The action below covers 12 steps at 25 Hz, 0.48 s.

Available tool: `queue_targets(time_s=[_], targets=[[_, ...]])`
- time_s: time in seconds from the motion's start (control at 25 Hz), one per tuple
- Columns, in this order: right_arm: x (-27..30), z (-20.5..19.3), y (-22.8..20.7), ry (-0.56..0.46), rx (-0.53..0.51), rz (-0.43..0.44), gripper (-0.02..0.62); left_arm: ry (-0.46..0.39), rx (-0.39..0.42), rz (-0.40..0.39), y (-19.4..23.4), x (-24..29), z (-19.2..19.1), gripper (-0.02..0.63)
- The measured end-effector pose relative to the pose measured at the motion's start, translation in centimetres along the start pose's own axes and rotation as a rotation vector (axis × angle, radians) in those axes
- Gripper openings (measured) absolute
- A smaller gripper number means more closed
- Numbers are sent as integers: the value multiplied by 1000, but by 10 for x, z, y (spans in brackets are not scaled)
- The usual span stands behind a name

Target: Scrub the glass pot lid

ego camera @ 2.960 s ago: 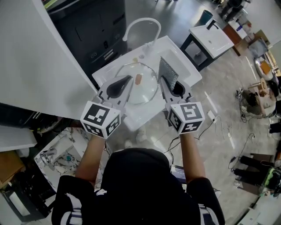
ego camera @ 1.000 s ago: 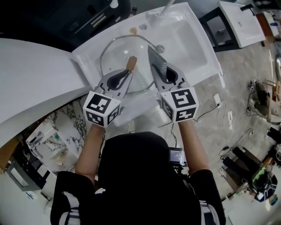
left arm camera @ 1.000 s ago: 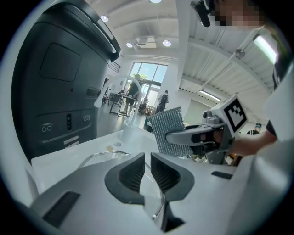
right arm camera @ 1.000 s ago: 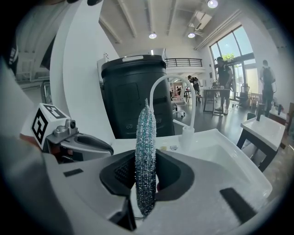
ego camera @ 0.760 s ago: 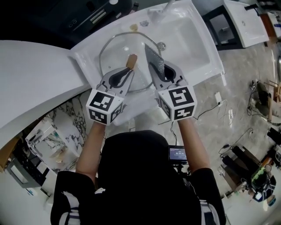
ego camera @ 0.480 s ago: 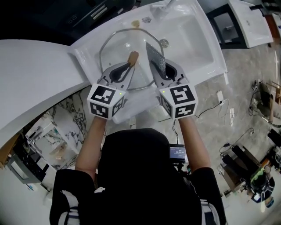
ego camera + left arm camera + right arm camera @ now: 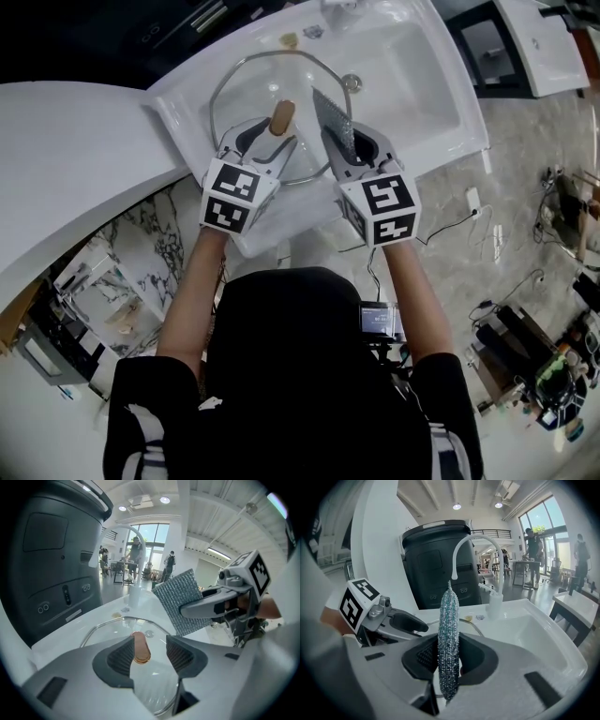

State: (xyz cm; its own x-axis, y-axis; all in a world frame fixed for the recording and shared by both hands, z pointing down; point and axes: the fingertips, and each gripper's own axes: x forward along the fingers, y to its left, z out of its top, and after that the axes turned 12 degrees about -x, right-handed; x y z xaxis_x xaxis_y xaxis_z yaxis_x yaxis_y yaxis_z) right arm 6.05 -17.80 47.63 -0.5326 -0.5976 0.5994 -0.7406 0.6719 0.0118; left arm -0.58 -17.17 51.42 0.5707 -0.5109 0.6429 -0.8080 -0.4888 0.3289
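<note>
Jaws of the left gripper stand apart, having just been opening, and the wooden knob of the glass pot lid sits between them, nearer the left-hand pad and not clamped. As I read it, this gripper is being set around the knob so it can pin the lid steady while the other side does the scrubbing.

The right gripper is clamped on a silvery mesh scrub pad. The pad stands on edge and rises well past the jaw tips, which leaves a long free stretch to lay against the glass. The pad hangs just beside the knob, over the lid's right half, and I cannot tell whether it touches the glass.

The lid lies dome up on the flat shelf of the white sink, left of the basin, probably so the glass is borne from below. A white faucet rises at the far edge.

By count: two grippers, one lid with one knob, one pad, one faucet.
</note>
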Motion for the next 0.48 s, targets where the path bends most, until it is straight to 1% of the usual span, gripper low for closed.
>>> queue_targets(time_s=[0.16,0.28,0.36,0.48], targets=[[3,-10,-1,14,8,4,69,22,30,12,7,10,-4,220],[5,-16,-1,30,12,7,69,57,65,15,10,20,-7,224],[6,-20,-2,37,16,6,69,99,106,16,11,28,-10,229],[6,-23,-4,33,19,-1,69,153,200,44,14,35,-12,229]])
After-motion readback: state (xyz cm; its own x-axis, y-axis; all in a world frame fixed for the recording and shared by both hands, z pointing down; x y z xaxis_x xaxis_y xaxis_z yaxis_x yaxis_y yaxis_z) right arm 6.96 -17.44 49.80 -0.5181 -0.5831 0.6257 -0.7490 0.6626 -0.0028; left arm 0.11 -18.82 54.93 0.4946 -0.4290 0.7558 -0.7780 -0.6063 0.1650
